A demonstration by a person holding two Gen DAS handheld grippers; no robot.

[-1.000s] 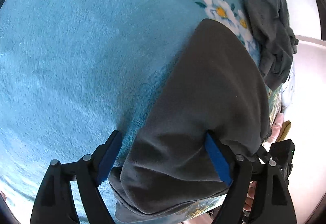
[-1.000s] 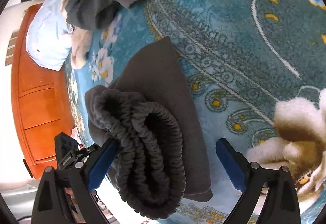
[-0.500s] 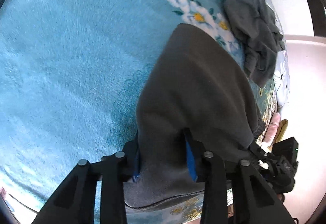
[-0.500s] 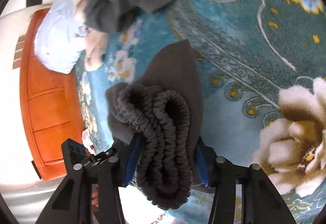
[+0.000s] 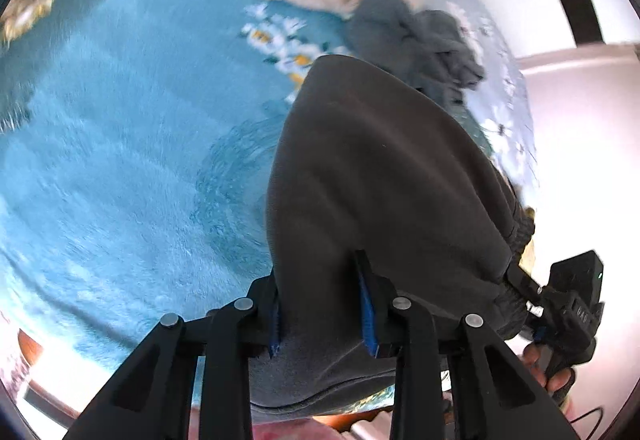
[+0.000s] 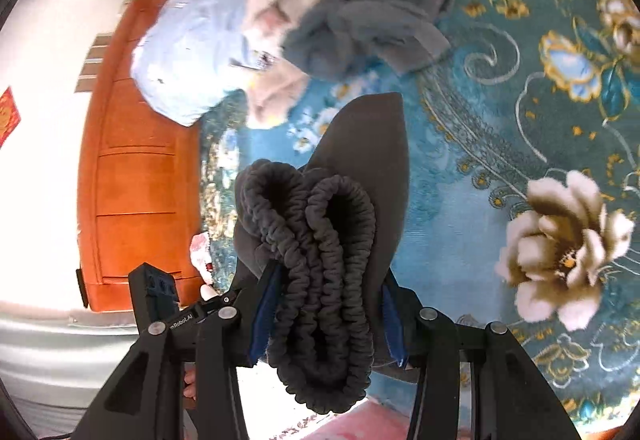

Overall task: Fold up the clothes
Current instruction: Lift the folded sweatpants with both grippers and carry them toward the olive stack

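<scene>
Both my grippers clenched on the dark grey pants [image 5: 384, 176]: left gripper [image 5: 320, 314] on plain fabric edge, right gripper [image 6: 326, 314] around the bunched elastic waistband [image 6: 320, 260]. Pants hang over the blue blanket [image 5: 120, 160]. Soft, floppy, light; grip thick hems.

Charcoal-grey trousers [image 6: 360, 176]; teal blanket [image 6: 500, 144] with gold scrollwork and cream flowers; orange-brown wooden cabinet [image 6: 132, 168]; blue gripper pads [image 6: 264, 316].
</scene>
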